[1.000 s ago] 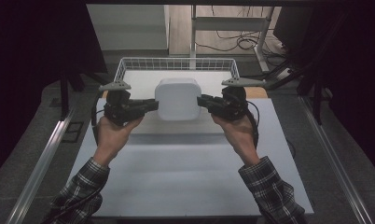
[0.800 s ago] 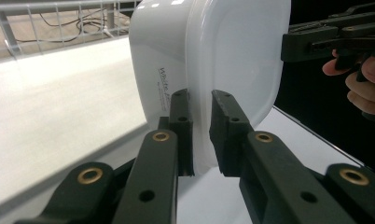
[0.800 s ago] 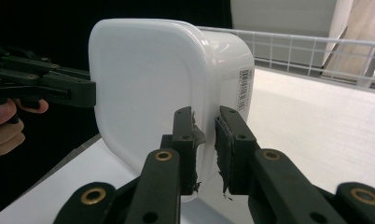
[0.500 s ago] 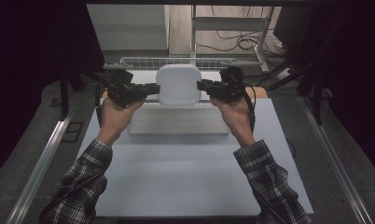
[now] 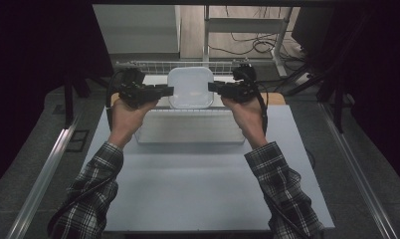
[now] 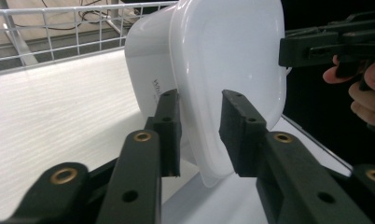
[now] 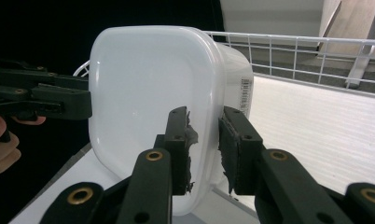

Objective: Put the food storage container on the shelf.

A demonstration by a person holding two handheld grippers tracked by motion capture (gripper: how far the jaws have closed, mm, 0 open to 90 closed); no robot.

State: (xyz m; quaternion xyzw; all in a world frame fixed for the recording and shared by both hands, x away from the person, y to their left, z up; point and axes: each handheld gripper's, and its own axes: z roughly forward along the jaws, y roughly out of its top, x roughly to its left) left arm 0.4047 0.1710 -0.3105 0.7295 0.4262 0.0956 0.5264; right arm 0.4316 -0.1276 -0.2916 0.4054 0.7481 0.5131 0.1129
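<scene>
White plastic tub [image 5: 190, 87], light, stiff, slippery; rim pinched at 9 o'clock by left tool [image 5: 164, 91], 3 o'clock by right tool [image 5: 214, 87].

The high view was dim overall, with deep black at both sides and the brightest light falling on the floor beyond the table [image 5: 188, 199]. The white container [image 5: 190, 87] showed mild glare and soft edges. In both gripper views the container was evenly lit and sharp, the nearest jaw parts were slightly blurred, and the background beside it fell to black.
</scene>
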